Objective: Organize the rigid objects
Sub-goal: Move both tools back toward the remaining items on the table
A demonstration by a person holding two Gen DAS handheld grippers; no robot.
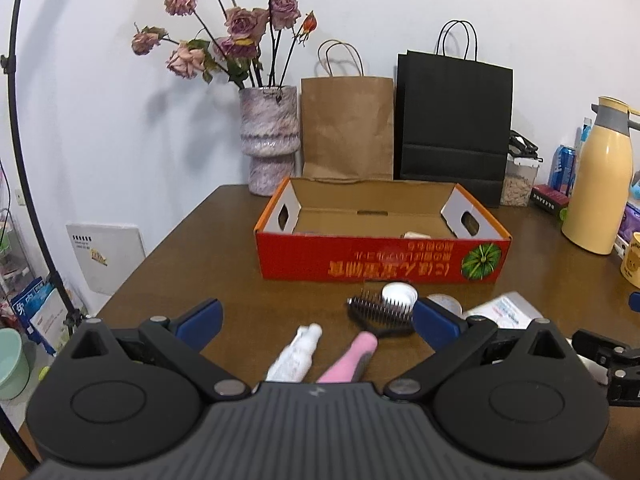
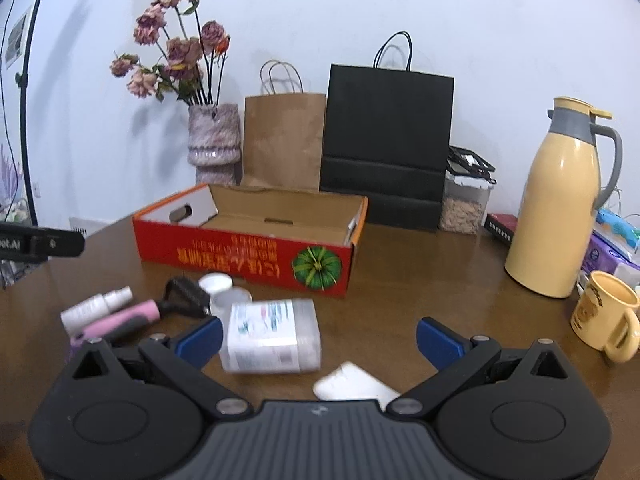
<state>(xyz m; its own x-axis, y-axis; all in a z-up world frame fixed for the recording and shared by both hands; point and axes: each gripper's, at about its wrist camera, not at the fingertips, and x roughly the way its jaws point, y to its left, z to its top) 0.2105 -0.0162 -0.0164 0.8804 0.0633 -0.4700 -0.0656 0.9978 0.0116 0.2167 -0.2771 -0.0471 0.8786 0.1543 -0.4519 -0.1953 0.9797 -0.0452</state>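
A red cardboard box (image 1: 380, 256) (image 2: 240, 256) stands open on the brown table, with a pale item barely showing inside. In front of it lie a pink-handled black brush (image 1: 360, 344) (image 2: 136, 316), a white spray bottle (image 1: 296, 354) (image 2: 96, 306), a white lid (image 1: 398, 294) (image 2: 216, 282), a clear jar (image 1: 444, 302) (image 2: 232, 298) and a clear plastic container (image 1: 506, 310) (image 2: 274, 334). A white flat piece (image 2: 354, 386) lies nearest. My left gripper (image 1: 316, 318) is open over the brush and bottle. My right gripper (image 2: 318, 338) is open beside the container.
A vase of dried roses (image 1: 270, 140), a brown paper bag (image 1: 346, 128) and a black bag (image 1: 454, 120) line the wall. A yellow thermos (image 2: 560, 208), a yellow mug (image 2: 604, 316), a grain jar (image 2: 464, 204) and packets sit at the right. A lamp stand (image 1: 24, 160) rises left.
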